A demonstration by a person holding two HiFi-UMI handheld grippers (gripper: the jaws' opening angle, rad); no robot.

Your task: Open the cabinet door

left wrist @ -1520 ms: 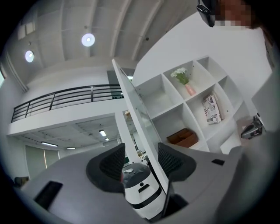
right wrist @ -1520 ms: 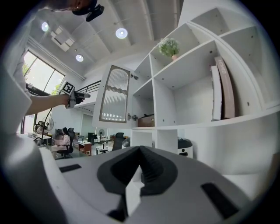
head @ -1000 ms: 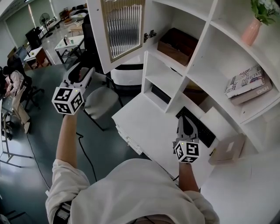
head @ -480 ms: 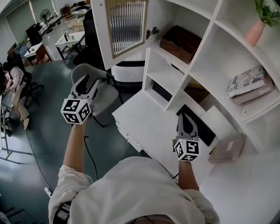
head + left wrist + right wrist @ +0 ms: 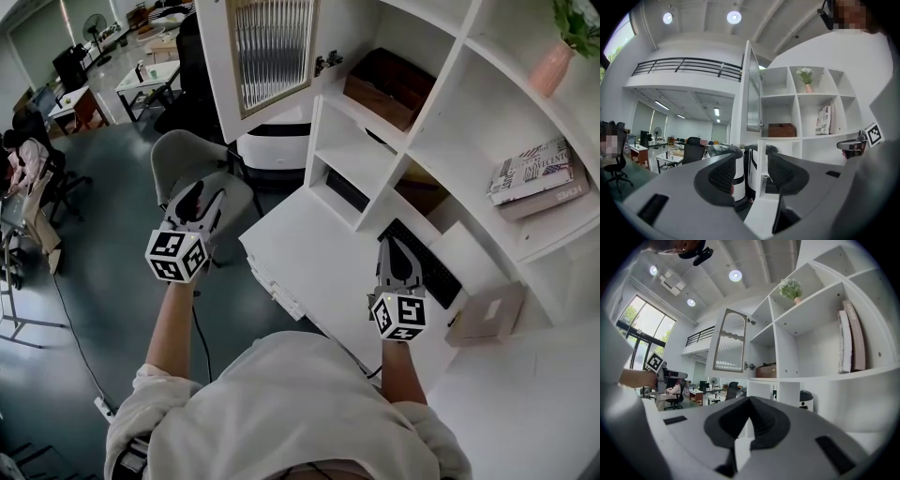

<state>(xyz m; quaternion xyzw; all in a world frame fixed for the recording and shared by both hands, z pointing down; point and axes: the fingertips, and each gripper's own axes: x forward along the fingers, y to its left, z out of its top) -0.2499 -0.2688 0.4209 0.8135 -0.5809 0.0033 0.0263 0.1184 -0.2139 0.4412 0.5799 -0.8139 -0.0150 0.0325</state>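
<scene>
The cabinet door (image 5: pixel 270 54), a white frame round ribbed glass, stands swung open at the left of the white shelf unit (image 5: pixel 441 141). My left gripper (image 5: pixel 200 195) hangs well below the door, over the grey chair, and touches nothing. It is open and empty. In the left gripper view the door (image 5: pixel 753 91) shows edge-on beyond that gripper (image 5: pixel 751 172). My right gripper (image 5: pixel 390 247) is shut on nothing and hovers over the white desk (image 5: pixel 309 267). The right gripper view has the open door (image 5: pixel 731 344) up at the left, past that gripper (image 5: pixel 751 405).
A brown box (image 5: pixel 389 82) sits in the shelf compartment behind the door. Books (image 5: pixel 536 178) and a pink vase (image 5: pixel 553 61) are further right. A grey chair (image 5: pixel 187 155) and a white machine (image 5: pixel 274 155) stand below the door. A cardboard box (image 5: pixel 487 314) lies on the desk.
My left gripper has dropped from beside the door's lower edge down over the grey chair, rolling a little. The right gripper and the door have stayed put.
</scene>
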